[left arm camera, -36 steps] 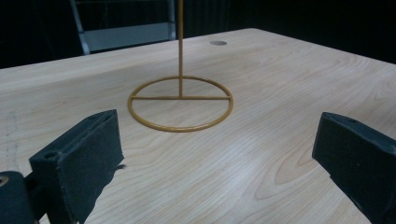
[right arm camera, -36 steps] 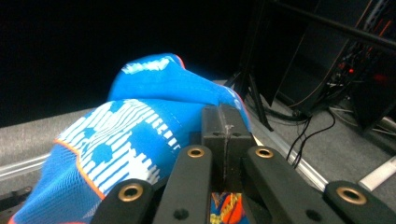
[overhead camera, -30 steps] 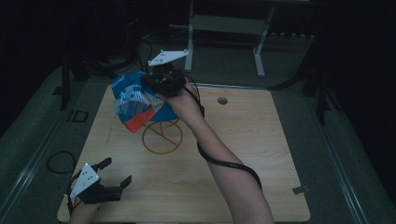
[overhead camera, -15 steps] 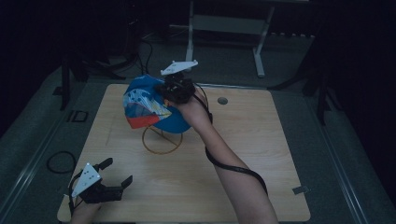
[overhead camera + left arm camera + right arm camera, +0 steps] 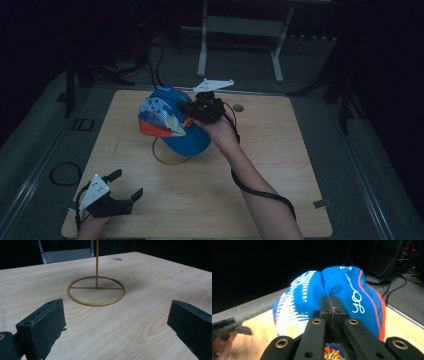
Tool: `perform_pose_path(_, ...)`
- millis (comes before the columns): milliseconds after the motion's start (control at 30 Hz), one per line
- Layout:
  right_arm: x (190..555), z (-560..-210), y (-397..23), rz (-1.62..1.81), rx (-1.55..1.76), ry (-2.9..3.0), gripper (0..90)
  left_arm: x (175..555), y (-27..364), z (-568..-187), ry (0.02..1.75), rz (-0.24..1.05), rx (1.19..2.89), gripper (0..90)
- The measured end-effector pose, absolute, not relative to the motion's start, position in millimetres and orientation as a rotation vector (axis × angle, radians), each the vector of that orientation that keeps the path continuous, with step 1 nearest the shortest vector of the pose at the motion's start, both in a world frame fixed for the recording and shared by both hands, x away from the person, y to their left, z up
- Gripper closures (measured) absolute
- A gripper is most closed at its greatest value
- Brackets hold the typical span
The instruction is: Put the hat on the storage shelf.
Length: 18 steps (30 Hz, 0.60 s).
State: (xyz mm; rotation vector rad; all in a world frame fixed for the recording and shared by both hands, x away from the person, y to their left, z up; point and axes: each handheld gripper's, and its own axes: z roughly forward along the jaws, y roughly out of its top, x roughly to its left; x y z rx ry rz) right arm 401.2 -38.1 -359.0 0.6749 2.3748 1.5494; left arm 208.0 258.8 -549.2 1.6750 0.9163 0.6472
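The right gripper (image 5: 192, 111) is clamping its jaws together on a fold of a blue cap (image 5: 170, 125), holding it up over the far-left part of the wooden table (image 5: 280, 165). In the right gripper view the jaws are meeting flat, with the cap's fabric bunching just beyond them (image 5: 332, 287).

The relation that matters is cap to stand. A gold wire stand (image 5: 96, 290), a ring base with a thin upright rod, is sitting directly under the cap; in the high view part of its ring is peeking out at the cap's 6 o'clock (image 5: 167, 159). From the gripper the cap is lying toward 9 o'clock, its long axis running roughly from 10 to 4 o'clock across the table, with the red-edged brim toward the left. Whether the rod's tip is already inside the crown cannot be told, since the cap is hiding it.

The right hand (image 5: 220, 131) is by far the nearer to cap and stand. The left gripper (image 5: 122, 192) is resting well apart at 7 o'clock near the table's front-left corner, jaws spread wide and holding nothing.

White script is running along the cap's side panel; it seems to read something like "yo", but it is not legible for certain. No brand can be made out.
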Motion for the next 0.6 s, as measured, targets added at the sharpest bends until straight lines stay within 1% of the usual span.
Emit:
perform_pose_path(200, 390.3, -364.0, -34.5, 1.555, 0.622, 2.402, 90.0, 208.8, 256.7, -550.2, 0.914, 0.640, 1.683, 2.0)
perform_pose_path(433, 391.2, -367.4, -27.2, 1.554, 0.607, 2.417, 89.6, 208.2, 257.4, -550.4, 0.914, 0.639, 1.680, 2.0)
perform_pose_path(467, 391.0, -370.3, -24.7, 1.552, 0.594, 2.414, 84.9, 208.4, 257.7, -550.7, 0.915, 0.639, 1.680, 2.0)
perform_pose_path(567, 390.1, -372.4, -24.9, 1.556, 0.600, 2.410, 80.6, 208.2, 258.2, -551.3, 0.919, 0.640, 1.677, 2.0)
perform_pose_path(600, 389.8, -372.5, -25.7, 1.556, 0.603, 2.407, 80.6, 208.2, 258.5, -551.5, 0.918, 0.639, 1.676, 2.0)
